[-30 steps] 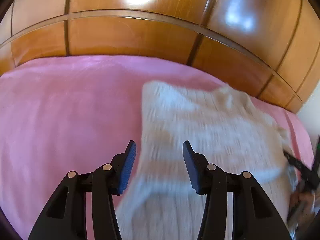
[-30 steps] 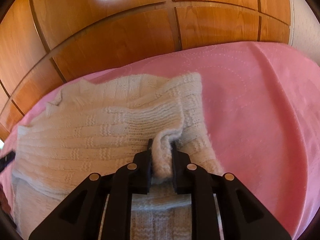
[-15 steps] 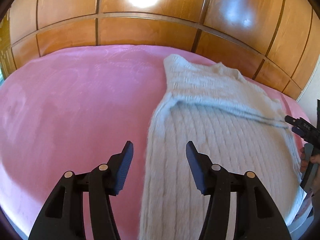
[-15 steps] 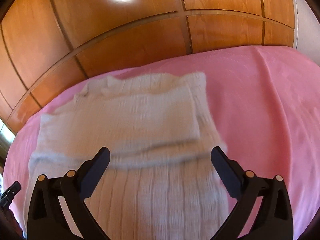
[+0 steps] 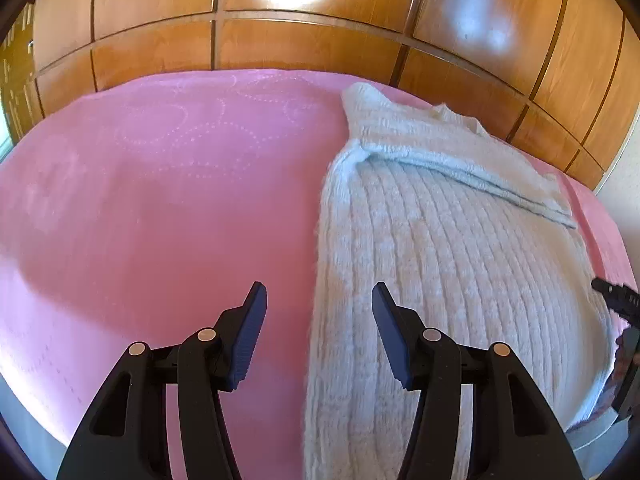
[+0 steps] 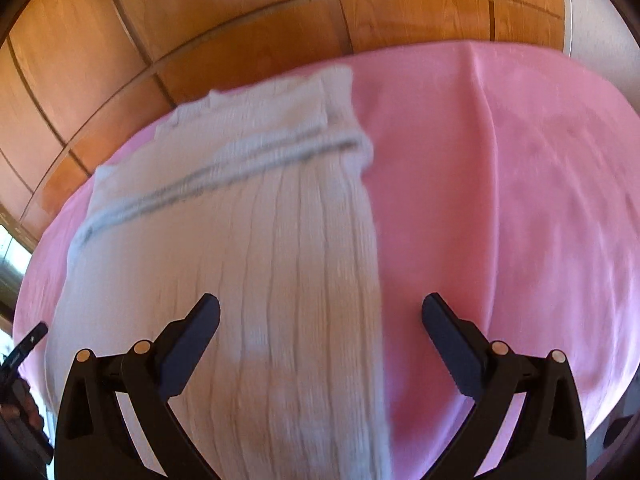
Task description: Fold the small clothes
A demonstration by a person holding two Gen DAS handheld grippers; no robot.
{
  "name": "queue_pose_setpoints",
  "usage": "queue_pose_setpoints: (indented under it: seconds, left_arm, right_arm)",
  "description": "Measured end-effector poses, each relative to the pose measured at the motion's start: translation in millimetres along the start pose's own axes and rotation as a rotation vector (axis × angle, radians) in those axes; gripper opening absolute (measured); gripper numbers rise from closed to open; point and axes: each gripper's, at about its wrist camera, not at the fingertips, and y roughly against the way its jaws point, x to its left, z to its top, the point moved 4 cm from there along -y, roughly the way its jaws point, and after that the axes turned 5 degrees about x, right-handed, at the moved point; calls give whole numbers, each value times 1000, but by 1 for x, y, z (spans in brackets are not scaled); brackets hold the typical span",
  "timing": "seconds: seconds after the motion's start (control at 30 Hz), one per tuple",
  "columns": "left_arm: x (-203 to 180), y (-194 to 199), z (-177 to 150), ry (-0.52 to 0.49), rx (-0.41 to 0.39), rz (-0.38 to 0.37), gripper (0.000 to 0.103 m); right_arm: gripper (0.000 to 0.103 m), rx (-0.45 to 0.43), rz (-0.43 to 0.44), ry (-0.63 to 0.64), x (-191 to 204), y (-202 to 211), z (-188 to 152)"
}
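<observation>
Flat on the pink bedspread (image 5: 168, 200) lies a cream ribbed knit sweater (image 5: 452, 264), lengthwise toward the wooden panelled wall (image 5: 304, 44), sleeves folded across the upper chest in a band near the collar. Seen again from the right wrist view as the same sweater (image 6: 248, 248), blurred, with its right edge running between the two fingers.

Left tongs (image 5: 319, 336): parted moderately, holding nothing, raised above the sweater's left edge, one finger over bare bedspread, the other over the knit. Blue ribbed pads (image 5: 248, 340) visible on the inner faces.

Right tongs (image 6: 321, 340): spread wide, holding nothing, poised above the lower body of the sweater, left finger over the knit, right finger over pink bedspread (image 6: 520, 200).

Visible at the far right edge of the left wrist view, the tip of the other tongs, beside the sweater's hem side. Cannot tell whether any finger touches the fabric.
</observation>
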Motion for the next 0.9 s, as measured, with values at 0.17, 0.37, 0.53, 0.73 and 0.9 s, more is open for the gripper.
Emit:
queue_pose_setpoints:
  seconds: [0.17,0.37,0.53,0.73,0.9]
  left_arm:
    - [4,3,-20,23,36,-17,54]
    - [12,22,-53,49,72,-51,54]
    - [12,33,-74,55,116,-137,30]
    - [-3,39,-83,8,148,-240,5]
    - [-2,58,-54,54,96,-392,5]
  right_arm:
    - [101,20,34,26,4,14,-31]
    - [97,82,112,21,2,32,-67]
    - [60,154,145,9,-3,39,-93]
    - [14,213,166,54,2,41,-101]
    - [12,182,279,20,11,56,-73]
